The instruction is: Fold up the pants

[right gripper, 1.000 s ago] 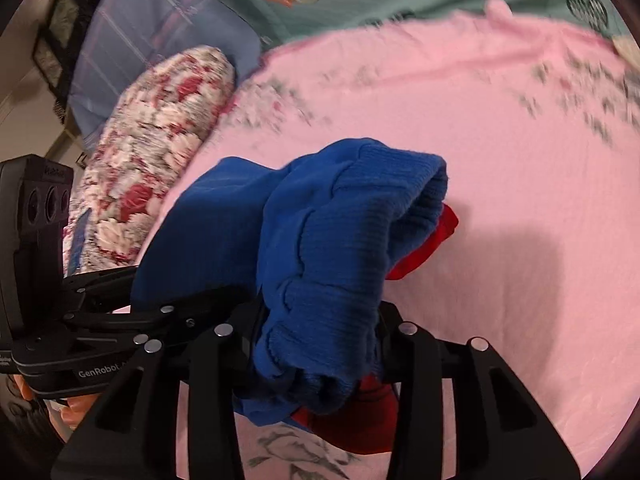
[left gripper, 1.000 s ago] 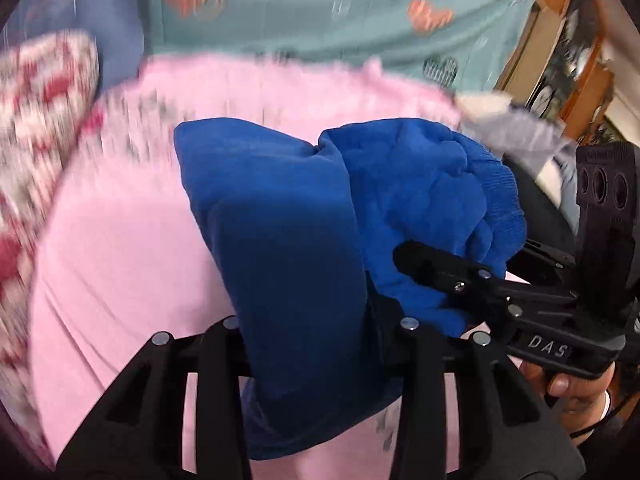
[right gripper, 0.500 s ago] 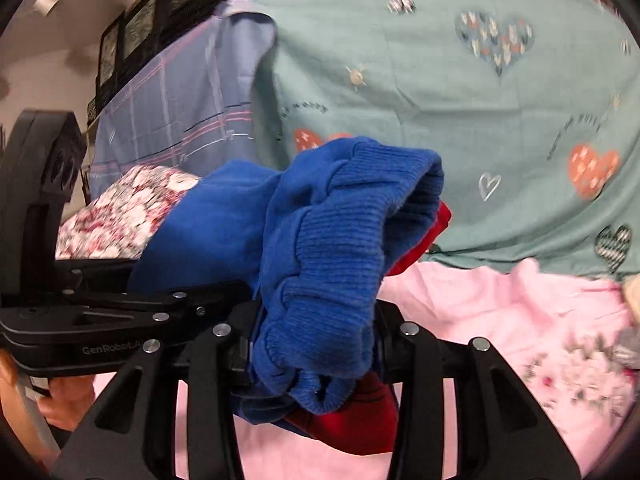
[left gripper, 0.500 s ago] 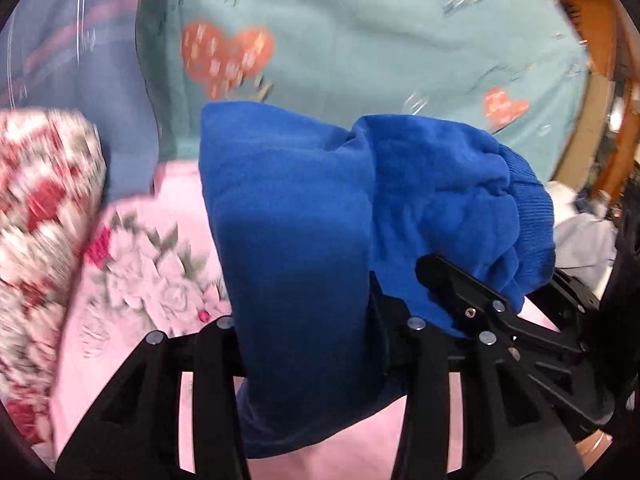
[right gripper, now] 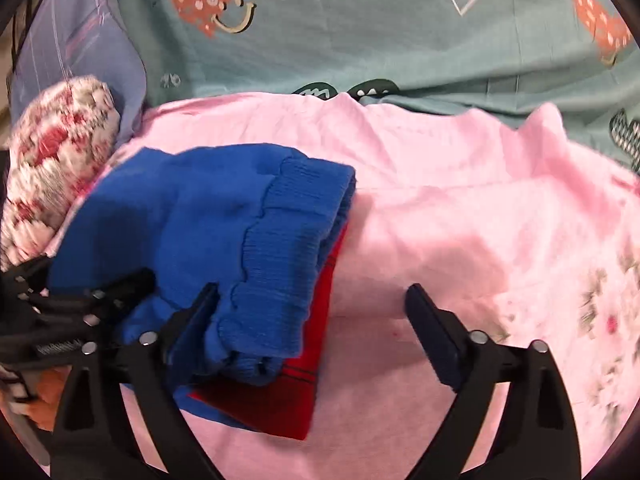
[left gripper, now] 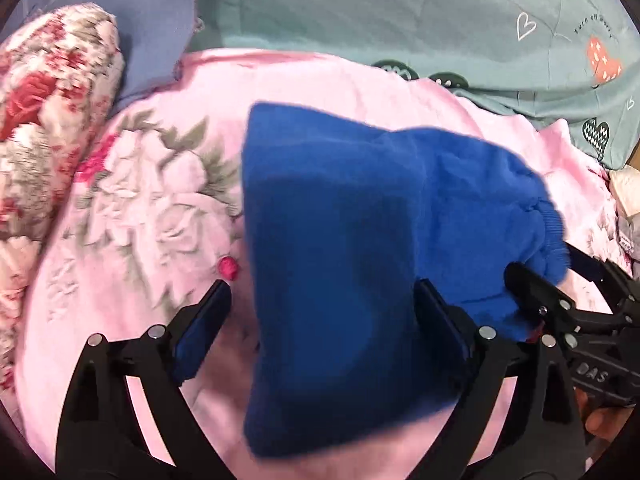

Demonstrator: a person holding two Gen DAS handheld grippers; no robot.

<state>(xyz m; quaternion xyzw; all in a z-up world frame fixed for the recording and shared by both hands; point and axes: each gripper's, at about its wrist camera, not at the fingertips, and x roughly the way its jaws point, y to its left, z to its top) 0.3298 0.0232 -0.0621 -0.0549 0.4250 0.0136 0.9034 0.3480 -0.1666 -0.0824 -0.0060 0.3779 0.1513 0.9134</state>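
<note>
Far left: a red-and-white floral cushion (left gripper: 48, 120) lies against a blue-violet striped pillow (left gripper: 132, 20).
Surface: a pink fleece blanket with a flower print (left gripper: 140, 208) covers the bed.
Behind: a teal sheet printed with orange hearts (right gripper: 400, 28) rises past the blanket's edge.
Pants: the folded blue knit pants with a red lining (right gripper: 224, 240) rest on the blanket.
Left gripper (left gripper: 320, 320): jaws have just spread wide, the pants lying loose between them.
Right gripper (right gripper: 312, 312): jaws likewise just opened wide, the ribbed cuff by its left finger.

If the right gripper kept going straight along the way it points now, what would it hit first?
Probably the pink blanket. The right gripper stands open, and the folded blue pants lie against its left finger, off the centre line. Depth is hard to judge here.
</note>
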